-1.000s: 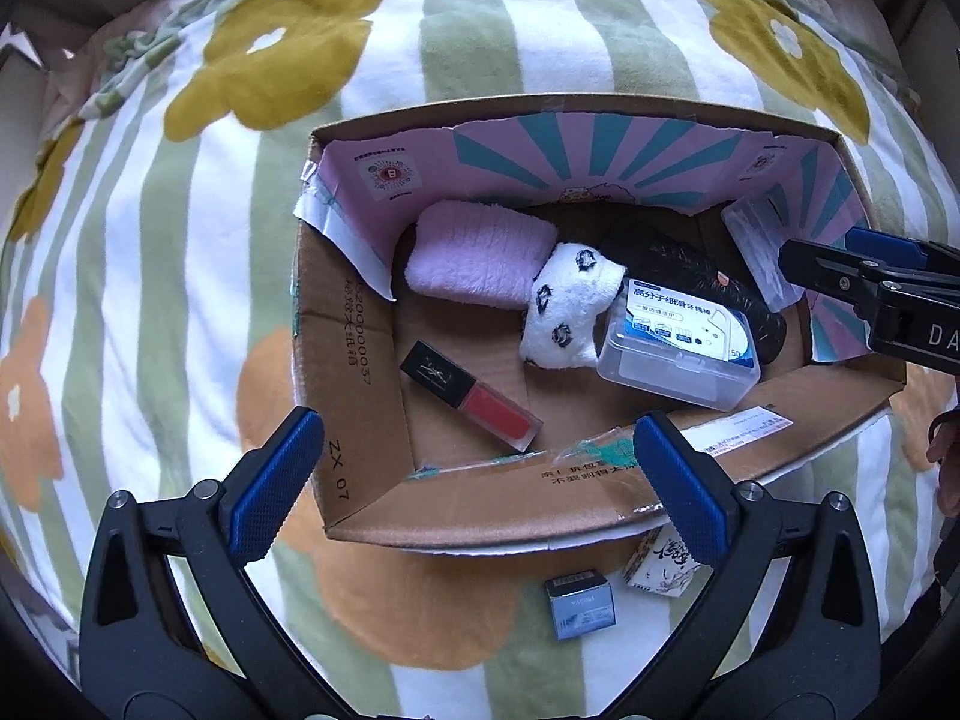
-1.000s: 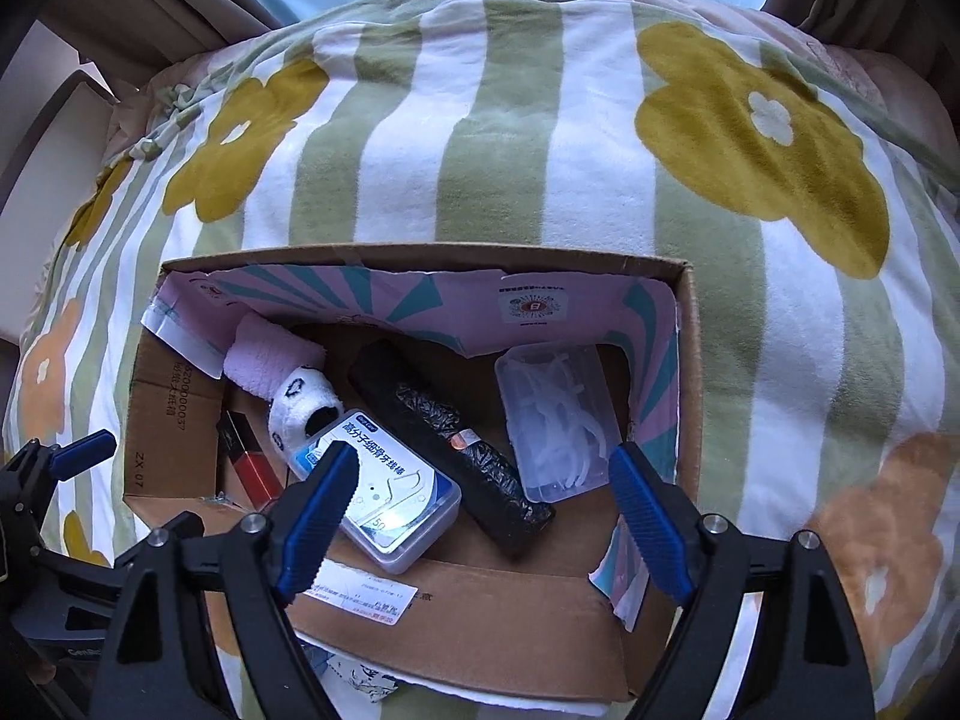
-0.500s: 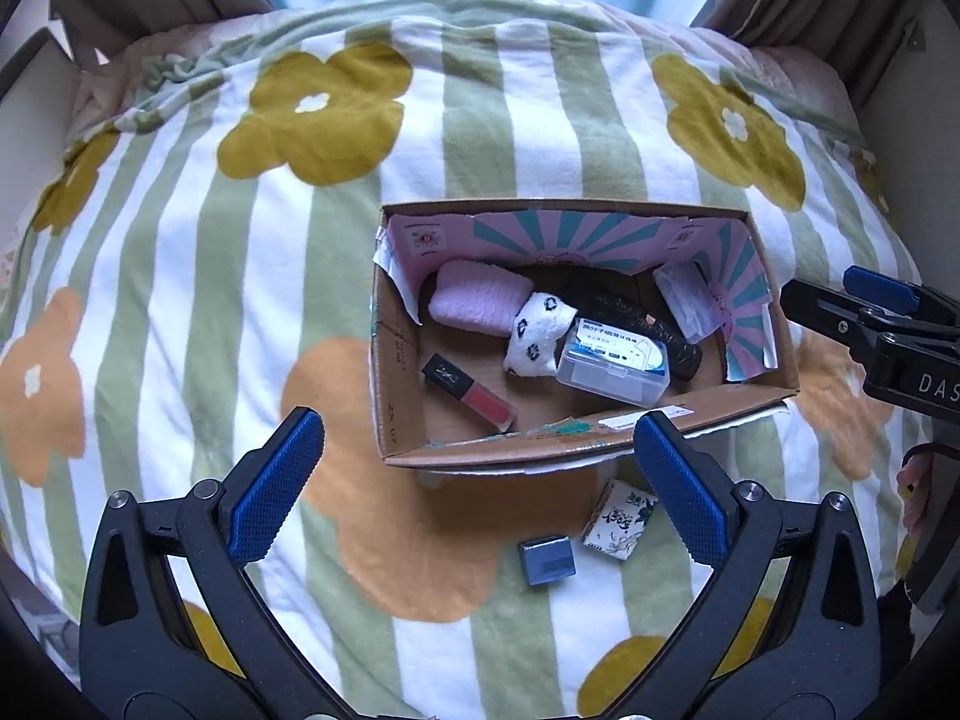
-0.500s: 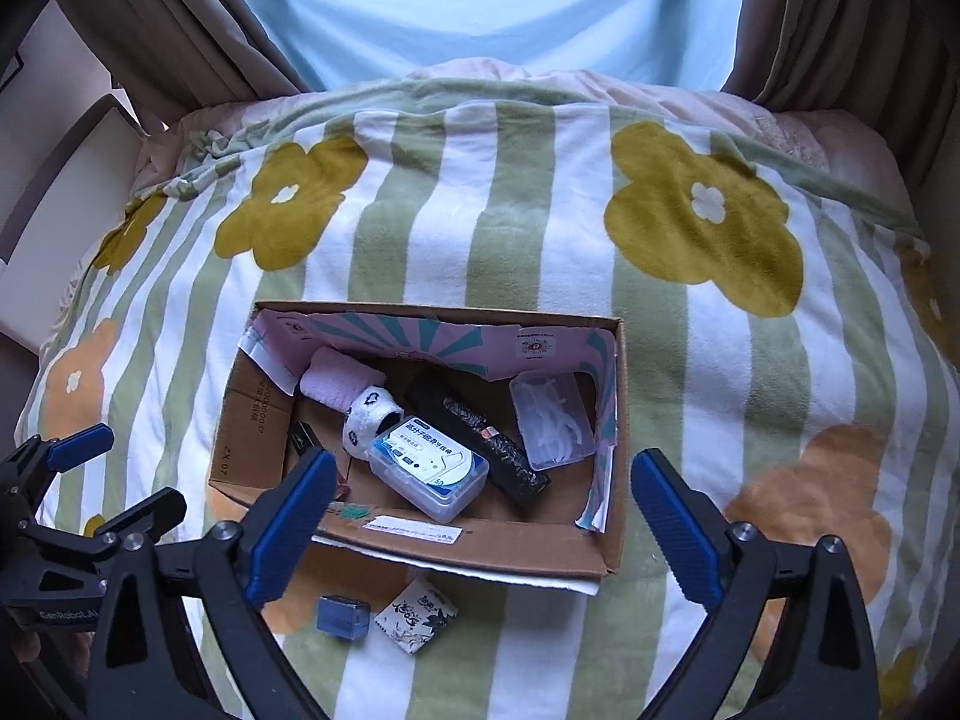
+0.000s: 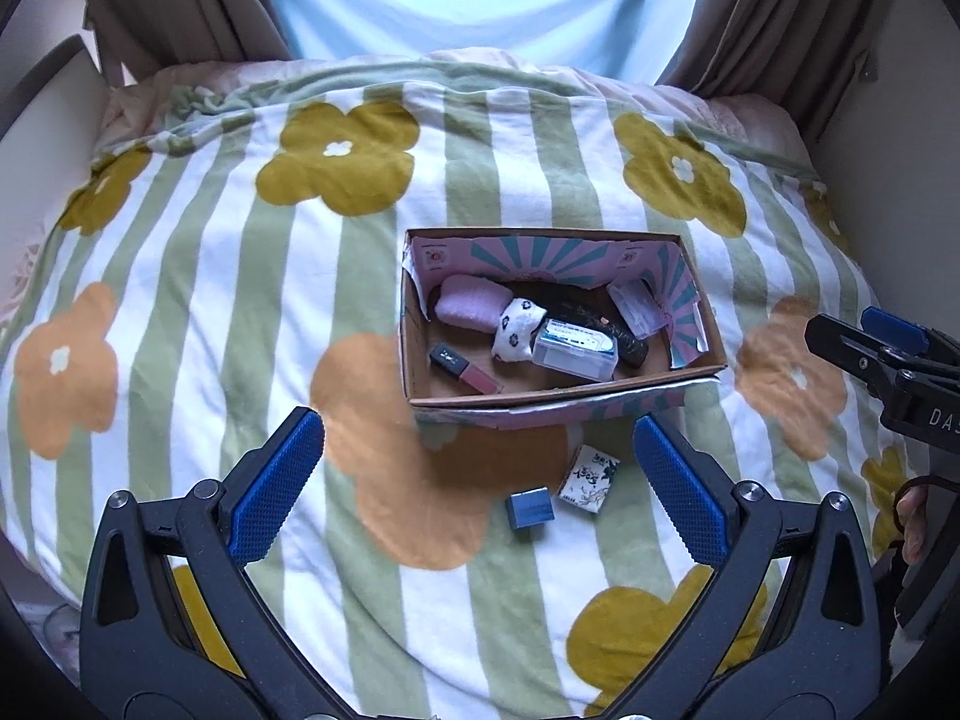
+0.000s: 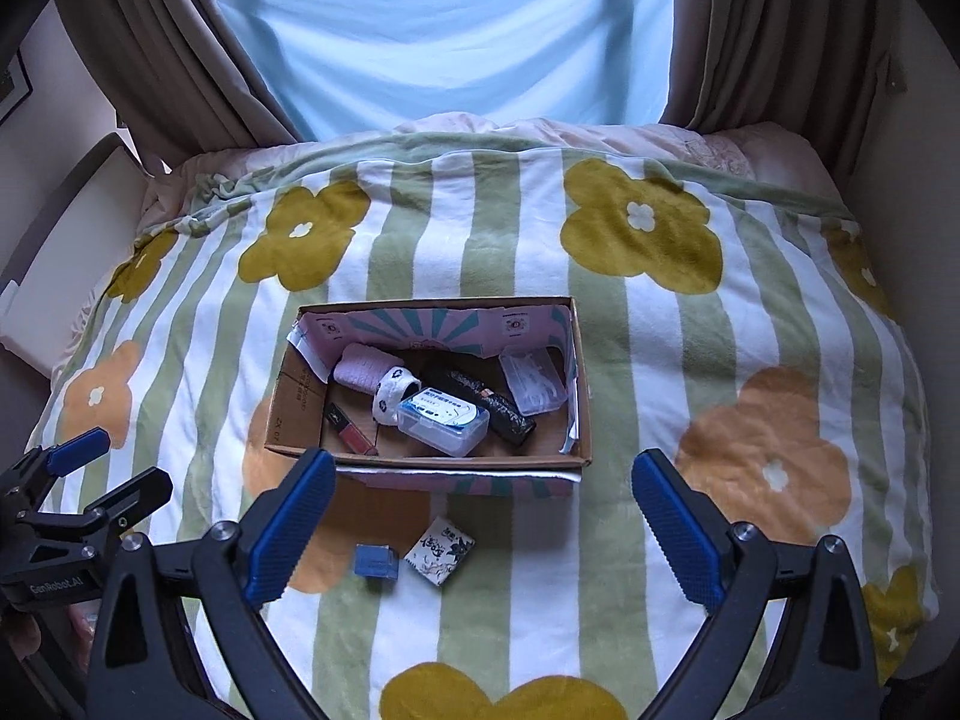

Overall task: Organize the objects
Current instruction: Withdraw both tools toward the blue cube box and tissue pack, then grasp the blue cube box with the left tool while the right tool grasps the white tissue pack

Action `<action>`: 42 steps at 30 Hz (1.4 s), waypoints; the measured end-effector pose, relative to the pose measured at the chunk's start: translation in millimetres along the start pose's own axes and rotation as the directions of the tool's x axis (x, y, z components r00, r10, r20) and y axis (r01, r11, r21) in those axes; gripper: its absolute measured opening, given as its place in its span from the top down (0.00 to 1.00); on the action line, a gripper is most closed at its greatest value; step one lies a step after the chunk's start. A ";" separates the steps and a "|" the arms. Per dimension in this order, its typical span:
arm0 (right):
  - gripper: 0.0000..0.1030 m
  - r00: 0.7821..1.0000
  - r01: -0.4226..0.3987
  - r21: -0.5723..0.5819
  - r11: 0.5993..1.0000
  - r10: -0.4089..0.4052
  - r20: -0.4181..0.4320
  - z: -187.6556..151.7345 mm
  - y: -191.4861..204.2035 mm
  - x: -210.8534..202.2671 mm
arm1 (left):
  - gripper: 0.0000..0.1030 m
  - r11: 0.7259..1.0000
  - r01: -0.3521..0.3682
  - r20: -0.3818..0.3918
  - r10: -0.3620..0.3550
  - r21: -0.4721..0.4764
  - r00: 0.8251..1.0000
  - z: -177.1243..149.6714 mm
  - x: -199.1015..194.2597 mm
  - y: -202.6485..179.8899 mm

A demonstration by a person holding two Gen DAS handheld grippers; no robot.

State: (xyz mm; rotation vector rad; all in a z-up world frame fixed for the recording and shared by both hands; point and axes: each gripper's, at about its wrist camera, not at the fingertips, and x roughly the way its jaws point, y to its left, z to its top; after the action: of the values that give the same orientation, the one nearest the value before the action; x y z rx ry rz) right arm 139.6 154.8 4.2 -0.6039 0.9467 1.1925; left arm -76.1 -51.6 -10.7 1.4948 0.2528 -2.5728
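A cardboard box (image 5: 558, 399) (image 6: 300, 390) sits on the flowered blanket. Inside lie a pink rolled cloth (image 5: 471, 303) (image 6: 363, 366), a white patterned sock (image 5: 519, 330), a lip gloss (image 5: 465, 367) (image 6: 351, 429), a clear floss box (image 5: 575, 349) (image 6: 443, 420), a black bundle (image 6: 498, 408) and a clear case (image 6: 534, 387). In front of the box rest a small blue box (image 5: 529, 509) (image 6: 375, 561) and a patterned packet (image 5: 589, 481) (image 6: 440, 550). My left gripper (image 5: 480, 492) and right gripper (image 6: 480, 528) both hang open and empty, high above these two.
The striped blanket (image 5: 240, 312) covers a bed. Curtains (image 6: 180, 60) and a light blue sheet (image 6: 450, 30) stand behind it. The right gripper's fingers (image 5: 882, 348) show at the right edge of the left wrist view, and the left gripper's fingers (image 6: 78, 450) at the left edge of the right wrist view.
Both grippers have risen and pulled back from the box, which now looks much smaller. The right gripper's jaws have opened wider. The blue box and packet have come into full view.
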 end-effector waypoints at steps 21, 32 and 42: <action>0.04 0.991 -0.016 -0.231 0.973 0.047 0.129 -57.8 26.3 -45.9 | 0.00 0.974 0.067 0.099 -0.089 0.215 0.991 -32.5 -43.3 -8.6; 0.04 0.994 -0.089 -0.377 0.922 0.109 0.032 -91.0 26.3 52.2 | 0.00 0.841 0.245 -0.053 -0.251 0.482 0.966 -65.8 31.5 -22.4; 0.06 0.983 -0.182 -0.562 0.807 0.155 -0.096 -140.2 30.5 176.4 | 0.05 0.691 0.359 -0.222 -0.284 0.627 0.933 -120.5 174.8 -41.1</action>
State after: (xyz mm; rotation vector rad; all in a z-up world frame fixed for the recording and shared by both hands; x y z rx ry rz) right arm 83.5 137.1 -215.5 -1.0434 0.6793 1.6493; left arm -69.0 6.7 -218.8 1.9617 -0.5063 -3.0557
